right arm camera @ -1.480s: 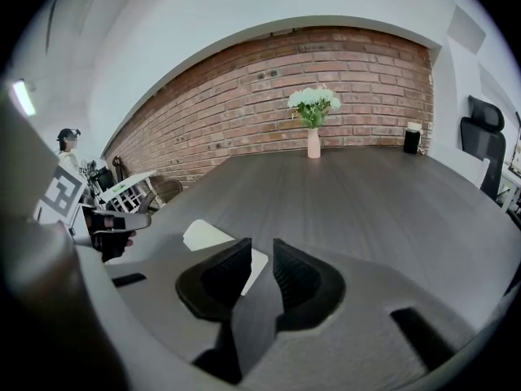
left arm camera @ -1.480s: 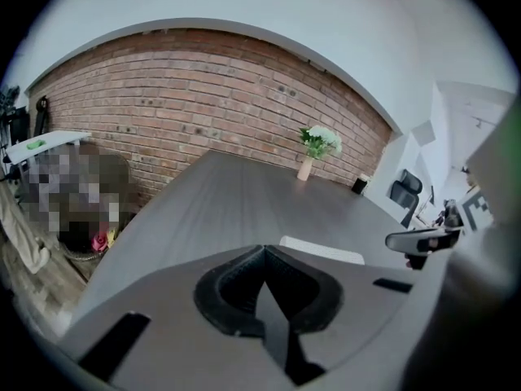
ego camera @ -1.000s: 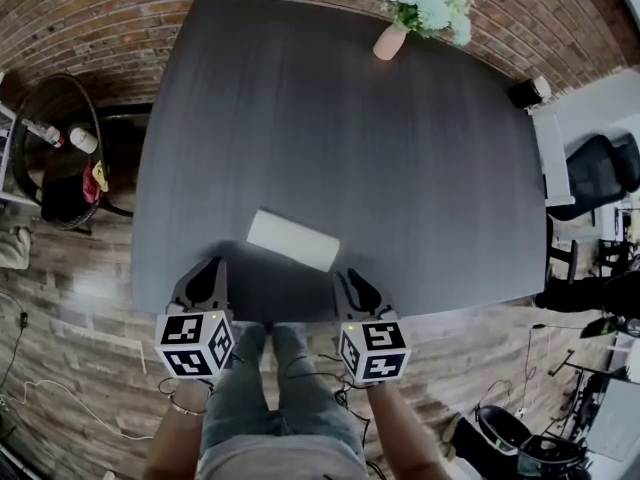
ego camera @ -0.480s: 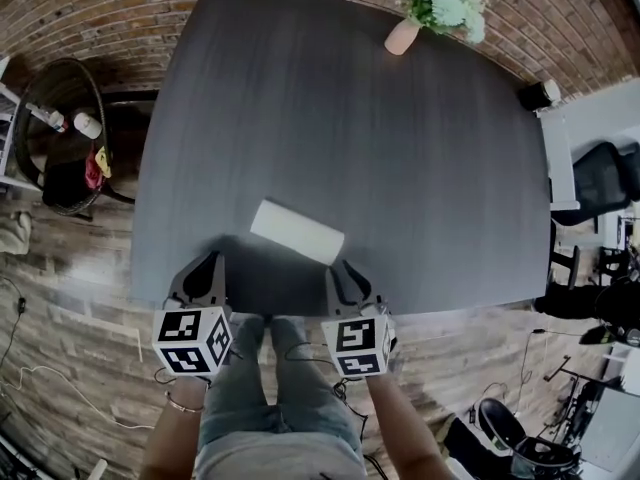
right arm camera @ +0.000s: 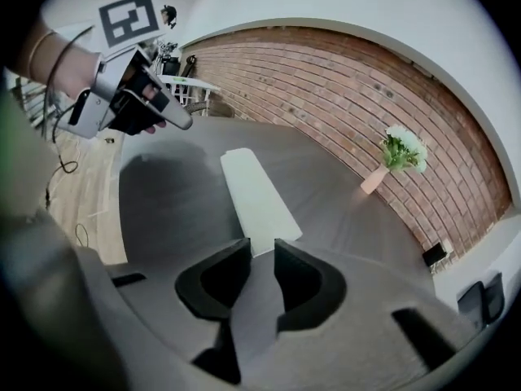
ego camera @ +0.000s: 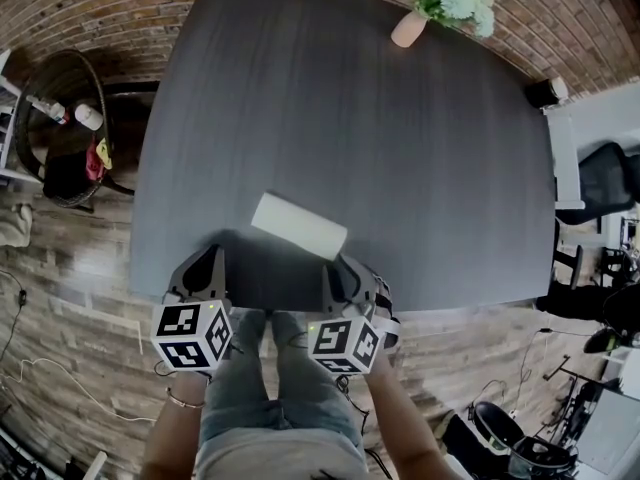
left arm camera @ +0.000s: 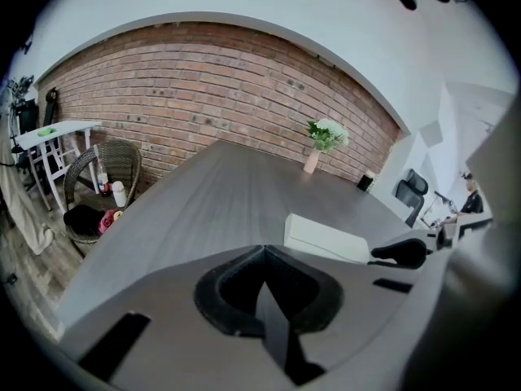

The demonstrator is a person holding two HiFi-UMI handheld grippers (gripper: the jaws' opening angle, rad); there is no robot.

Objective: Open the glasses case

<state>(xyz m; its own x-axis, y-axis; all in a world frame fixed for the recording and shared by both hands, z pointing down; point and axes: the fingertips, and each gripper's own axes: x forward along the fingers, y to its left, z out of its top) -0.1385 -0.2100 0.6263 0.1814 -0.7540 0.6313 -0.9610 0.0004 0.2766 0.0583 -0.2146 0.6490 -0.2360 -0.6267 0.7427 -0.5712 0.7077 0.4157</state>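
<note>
While the glasses case [ego camera: 298, 225] lies flat and shut on the table [ego camera: 350, 108], the task looks to be at its very beginning — no lid is lifted, and neither gripper touches the case. It sits slanted near the table's front edge, ahead of and between the two grippers. The left gripper [ego camera: 207, 266] hovers at the edge, off the case's left end, with its jaws together and nothing held. The right gripper [ego camera: 350, 276] is just short of the case's right end. Its jaws stand apart and have just been opening. Its own view shows nothing in the gap, with the case's near end just beyond the tips. By this reading everything is left to do: steadying the body, finding the seam and swinging the lid up.

The case is a long, slim, off-white box with a matt, smooth-looking skin, flat faces and softly rounded edges. In the left gripper view a faint line along its side may be the seam — too small to be sure. The tabletop is dark grey with a fine straight grain and a dull sheen. The jaw pads are black and look rubbery, set in grey moulded plastic. At the table's far side a small pinkish vase [ego camera: 408, 30] holds white flowers, near a rough brick wall [ego camera: 100, 8].
</note>
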